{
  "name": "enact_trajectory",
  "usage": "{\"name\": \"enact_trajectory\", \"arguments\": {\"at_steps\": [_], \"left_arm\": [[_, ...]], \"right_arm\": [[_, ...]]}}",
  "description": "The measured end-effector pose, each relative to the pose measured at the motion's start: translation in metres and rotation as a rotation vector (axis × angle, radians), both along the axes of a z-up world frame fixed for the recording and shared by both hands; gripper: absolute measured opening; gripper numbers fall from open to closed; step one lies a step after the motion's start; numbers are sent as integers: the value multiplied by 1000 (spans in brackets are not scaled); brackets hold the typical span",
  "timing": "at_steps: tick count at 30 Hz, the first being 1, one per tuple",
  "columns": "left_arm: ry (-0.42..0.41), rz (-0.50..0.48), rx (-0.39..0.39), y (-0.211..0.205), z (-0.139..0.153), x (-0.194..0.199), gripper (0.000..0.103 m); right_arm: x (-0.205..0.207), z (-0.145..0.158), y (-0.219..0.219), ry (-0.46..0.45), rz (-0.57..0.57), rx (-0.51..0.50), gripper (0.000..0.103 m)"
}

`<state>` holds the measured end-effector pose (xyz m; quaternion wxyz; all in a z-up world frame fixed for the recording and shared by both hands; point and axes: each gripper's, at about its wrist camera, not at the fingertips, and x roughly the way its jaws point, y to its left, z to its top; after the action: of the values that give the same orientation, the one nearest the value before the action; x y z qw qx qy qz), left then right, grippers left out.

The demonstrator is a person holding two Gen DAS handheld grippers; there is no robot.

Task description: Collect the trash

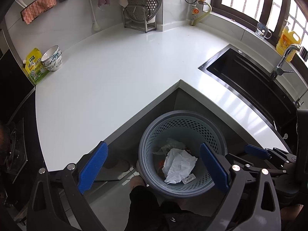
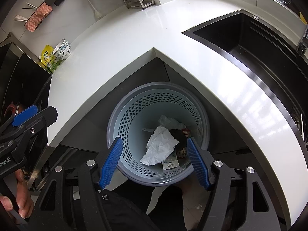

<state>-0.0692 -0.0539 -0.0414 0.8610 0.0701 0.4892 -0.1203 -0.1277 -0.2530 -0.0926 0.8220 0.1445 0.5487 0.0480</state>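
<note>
A grey perforated trash bin [image 1: 146, 140] [image 2: 115, 115] stands on the floor in the inner corner of the white L-shaped counter [image 1: 115, 73] [image 2: 119, 38]. Inside lie a crumpled white paper [image 1: 179, 163] [image 2: 159, 146], clear plastic wrap [image 1: 173, 142] [image 2: 169, 121], a small labelled packet [image 1: 189, 179] [image 2: 170, 164] and darker scraps. My left gripper [image 1: 154, 167] is open and empty, above the bin's left side. My right gripper [image 2: 154, 161] is open and empty, directly over the bin. The right gripper also shows at the right edge of the left wrist view [image 1: 256, 150].
Stacked bowls [image 1: 52, 58] [image 2: 62, 50] and a yellow-green pouch [image 1: 35, 67] [image 2: 49, 59] sit at the counter's left end. A black sink [image 1: 250, 80] [image 2: 250, 44] with a tap [image 1: 283, 57] lies right. A dish rack [image 1: 142, 5] stands at the back. A stove [image 1: 13, 150] is at far left.
</note>
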Motion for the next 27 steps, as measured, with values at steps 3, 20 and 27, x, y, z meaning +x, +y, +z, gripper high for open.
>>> {"name": "enact_trajectory", "arguments": {"at_steps": [3,20,27], "left_arm": [[0,4,-1,2,0,0,95],[4,15,10,4,0,1,96],[1,14,20,3,0,2,96]], "right_arm": [[0,-1,-1,3,-3,3,67],[0,1,-1,-2,-4,2,67],[0,2,2,-8,-7,-7,67]]}}
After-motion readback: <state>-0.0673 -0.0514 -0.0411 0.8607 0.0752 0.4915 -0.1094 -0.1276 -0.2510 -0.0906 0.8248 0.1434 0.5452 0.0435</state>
